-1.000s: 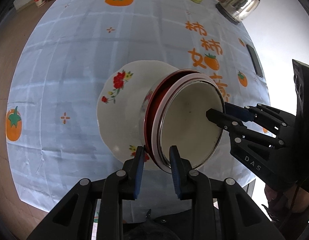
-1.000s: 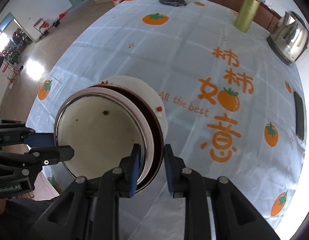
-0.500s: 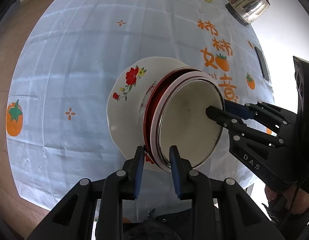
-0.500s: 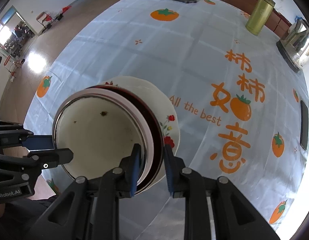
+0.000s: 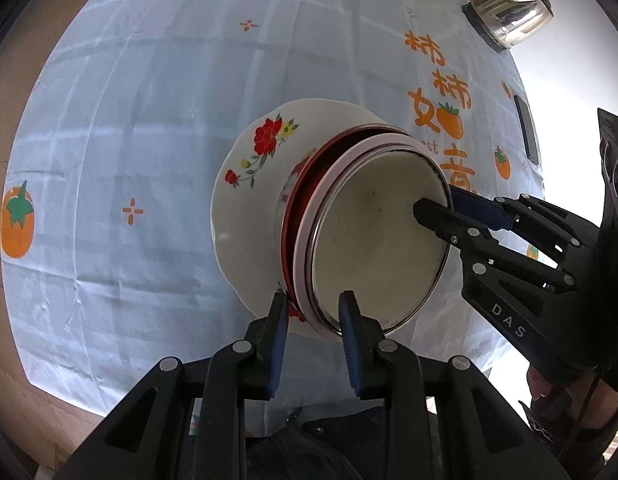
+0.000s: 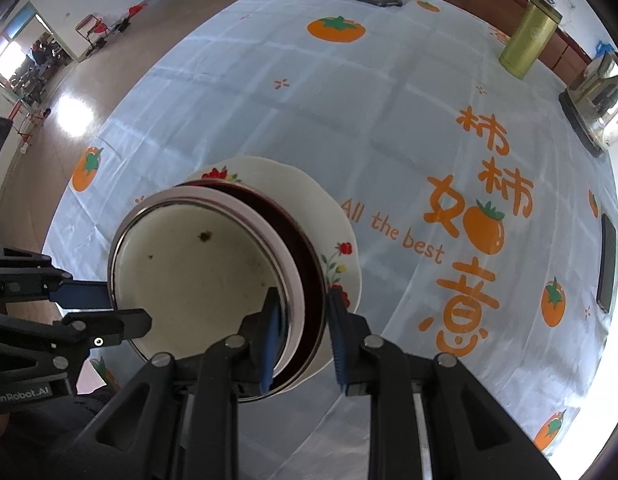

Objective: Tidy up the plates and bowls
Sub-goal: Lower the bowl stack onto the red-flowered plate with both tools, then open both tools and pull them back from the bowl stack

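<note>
Both tools (image 5: 313,316) (image 6: 300,312), same bowl-stack (image 5: 373,240) grip.

Cream-lined bowl (image 5: 373,248) nested in red bowl (image 5: 309,184), perhaps touching floral plate (image 5: 249,184)

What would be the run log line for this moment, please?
left gripper: shut on stacked bowls rim | right gripper: shut on opposite rim | below: floral plate | table: kettle

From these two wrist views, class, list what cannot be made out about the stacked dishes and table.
- Left wrist: base of the red bowl, hidden by the pale bowl nested inside it.
- Both views: whether the floral plate touches the tablecloth.
- Right wrist: the kettle, cut by the edge.
</note>
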Demonstrator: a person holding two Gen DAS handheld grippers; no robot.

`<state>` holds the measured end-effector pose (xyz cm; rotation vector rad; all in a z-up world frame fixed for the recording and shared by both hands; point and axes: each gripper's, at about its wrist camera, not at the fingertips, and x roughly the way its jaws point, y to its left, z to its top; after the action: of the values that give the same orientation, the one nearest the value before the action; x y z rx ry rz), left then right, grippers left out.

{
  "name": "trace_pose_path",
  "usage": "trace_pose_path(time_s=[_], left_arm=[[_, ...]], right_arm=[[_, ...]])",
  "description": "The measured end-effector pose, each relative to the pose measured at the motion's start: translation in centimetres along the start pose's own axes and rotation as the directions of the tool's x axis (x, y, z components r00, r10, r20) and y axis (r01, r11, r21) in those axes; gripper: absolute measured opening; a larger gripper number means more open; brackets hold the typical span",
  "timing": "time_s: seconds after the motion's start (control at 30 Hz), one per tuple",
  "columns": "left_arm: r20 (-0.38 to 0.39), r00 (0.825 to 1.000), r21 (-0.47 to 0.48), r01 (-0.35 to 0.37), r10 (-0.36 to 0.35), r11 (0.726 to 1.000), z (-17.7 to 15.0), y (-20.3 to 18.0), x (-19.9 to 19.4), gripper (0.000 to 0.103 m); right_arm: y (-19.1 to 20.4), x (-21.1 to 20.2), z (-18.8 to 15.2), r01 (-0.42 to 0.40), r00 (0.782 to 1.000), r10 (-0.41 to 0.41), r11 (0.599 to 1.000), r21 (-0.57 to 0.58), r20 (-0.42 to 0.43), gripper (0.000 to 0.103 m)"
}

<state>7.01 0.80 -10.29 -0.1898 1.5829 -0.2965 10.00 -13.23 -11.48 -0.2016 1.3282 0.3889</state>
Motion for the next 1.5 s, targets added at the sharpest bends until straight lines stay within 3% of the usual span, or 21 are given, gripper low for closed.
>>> trace_pose_path(time_s=[0.17,0.4,0.53,0.73,0.83,0.87,0.9,1.0,1.1,1.17,1.27,1.33,1.43,1.5], left_arm=[[-0.001,1.0,-0.013,0.006,-0.006,1.0,0.2,0.2,0.0,0.029],[-0.041,0.995,-0.081,0.086,-0.089,0.993,0.6,1.5,0.7,0.03],[-0.023,0.995,-0.092,0.095,-0.097,0.991,0.7,1.6,0.6,0.037],[0.028,0.999,-0.044,0.019,-0.018,0.999,0.6,0.9,0.1,0.038],[0.071,0.997,-0.02,-0.041,0.042,0.999,0.6,0.7,-0.5,0.044],[0.079,0.996,-0.016,-0.051,0.052,0.999,0.7,0.7,-0.5,0.048],[0.085,0.995,-0.015,-0.057,0.058,0.998,0.7,0.7,-0.5,0.049],[0.114,0.987,-0.001,-0.111,0.111,0.994,0.6,0.4,-0.6,0.049],[0.215,0.958,0.022,-0.199,0.19,0.98,0.6,-0.4,-2.0,0.049],[0.327,0.918,0.035,-0.249,0.225,0.968,0.4,-1.4,-3.8,0.049],[0.464,0.851,0.053,-0.302,0.245,0.952,0.0,-2.7,-6.3,0.054],[0.52,0.817,0.053,-0.323,0.25,0.945,-0.1,-3.4,-7.3,0.055],[0.585,0.773,0.067,-0.347,0.245,0.935,-0.4,-4.5,-8.2,0.055],[0.61,0.754,0.078,-0.36,0.241,0.93,-0.8,-5.0,-8.7,0.056]], right_arm=[[0.0,0.2,0.4,-0.005,1.0,0.005,1.0,-0.007,-0.004,0.023],[0.2,0.4,1.2,-0.004,1.0,0.003,0.999,-0.035,-0.022,0.025],[0.1,0.5,1.4,-0.009,1.0,0.009,1.0,-0.024,-0.006,0.027],[-0.2,0.9,1.2,-0.01,1.0,0.011,1.0,-0.01,0.005,0.027],[-0.2,0.7,1.0,-0.006,1.0,0.006,1.0,-0.002,0.029,0.041],[-0.3,0.5,0.9,-0.008,0.999,0.008,1.0,0.005,0.042,0.052],[-0.4,0.4,0.8,-0.005,0.999,0.004,1.0,0.01,0.048,0.056],[-0.7,0.3,0.5,-0.003,0.998,0.002,1.0,0.015,0.067,0.057],[-1.2,-1.0,0.0,-0.008,0.99,0.002,0.999,0.05,0.139,0.057],[-1.4,-3.0,-0.7,0.001,0.973,-0.016,0.998,0.066,0.228,0.057],[-1.8,-6.6,-2.3,0.044,0.917,-0.085,0.993,0.113,0.389,0.072],[-2.0,-8.6,-3.3,0.062,0.874,-0.126,0.987,0.149,0.469,0.075],[-2.6,-10.6,-4.3,0.074,0.832,-0.165,0.979,0.188,0.529,0.075],[-2.9,-11.5,-4.9,0.085,0.809,-0.192,0.973,0.214,0.556,0.08]])
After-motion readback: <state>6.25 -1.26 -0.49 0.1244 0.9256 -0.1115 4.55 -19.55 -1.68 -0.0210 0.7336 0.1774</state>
